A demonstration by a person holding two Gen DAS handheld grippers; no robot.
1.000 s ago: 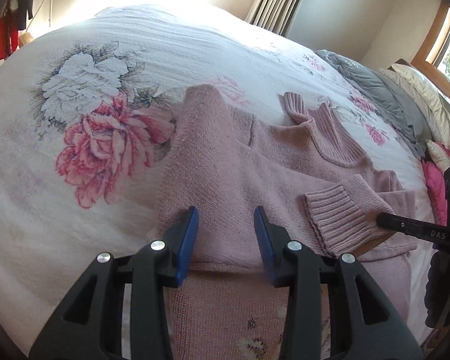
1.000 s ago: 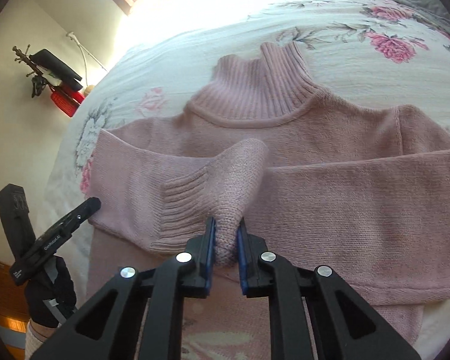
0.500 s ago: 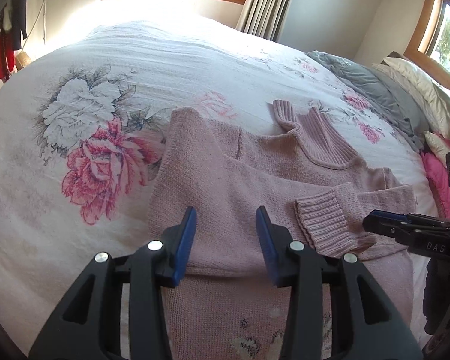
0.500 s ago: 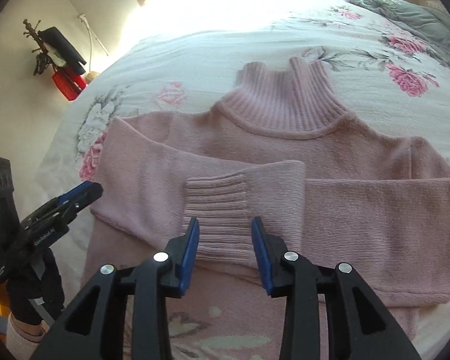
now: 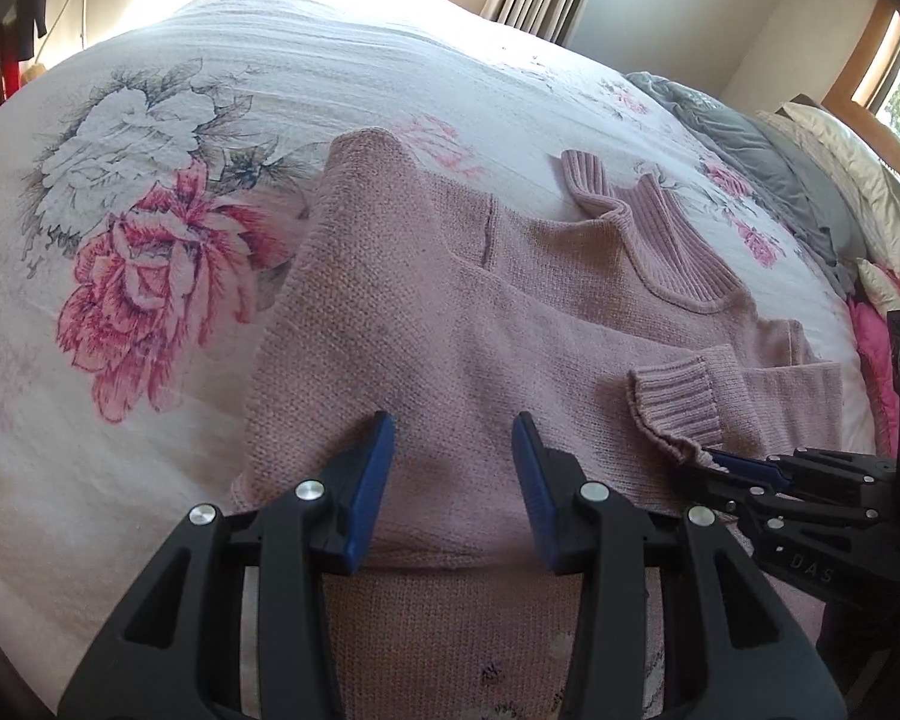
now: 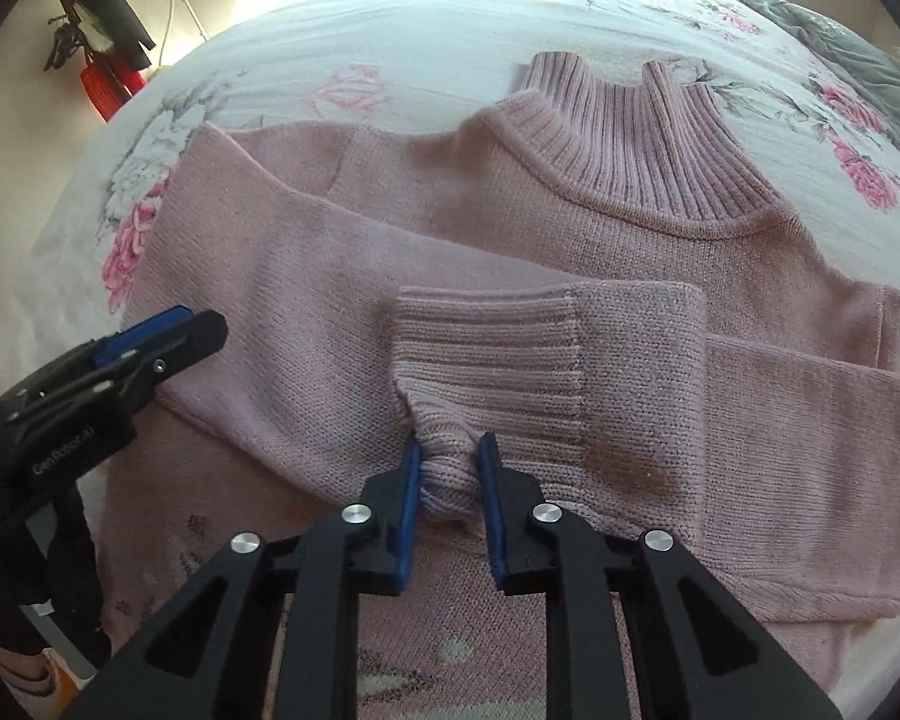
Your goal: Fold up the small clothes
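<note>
A: Floral bedspread (image 5: 150,120) first — white w/ pink and grey roses, it carries everything. Grey blanket (image 5: 744,138) bunched at its far right edge, cream pillows (image 5: 840,150) beyond that.

B: And the sweater?

A: Pink knit sweater (image 6: 390,276) lies flat on the bedspread, front side up, ribbed turtleneck collar (image 6: 630,138) pointing away from both cams. Both sleeves are folded in across the chest. Faint pattern shows on the body near the hem, too blurred to read.

B: Which sleeve is on top?

A: One coming in from the right in the right wrist view; its ribbed cuff (image 6: 486,354) sits about mid-chest, just below the collar.

B: Right gripper?

A: Right gripper (image 6: 448,480) is at the near edge of that cuff — blue pads pinch a small bunched fold of the rib knit between them. Jaws narrowed but not fully together, cloth fills the gap.

B: Left one?

A: Left gripper (image 5: 453,450) hovers over the sweater's left side, near the folded sleeve's lower edge. Jaws wide apart, nothing between them. Can't tell if the tips touch the knit.

B: Anything else?

A: Small stuff: red and black things hang on the wall (image 6: 99,78), well left of the bedspread.
</note>
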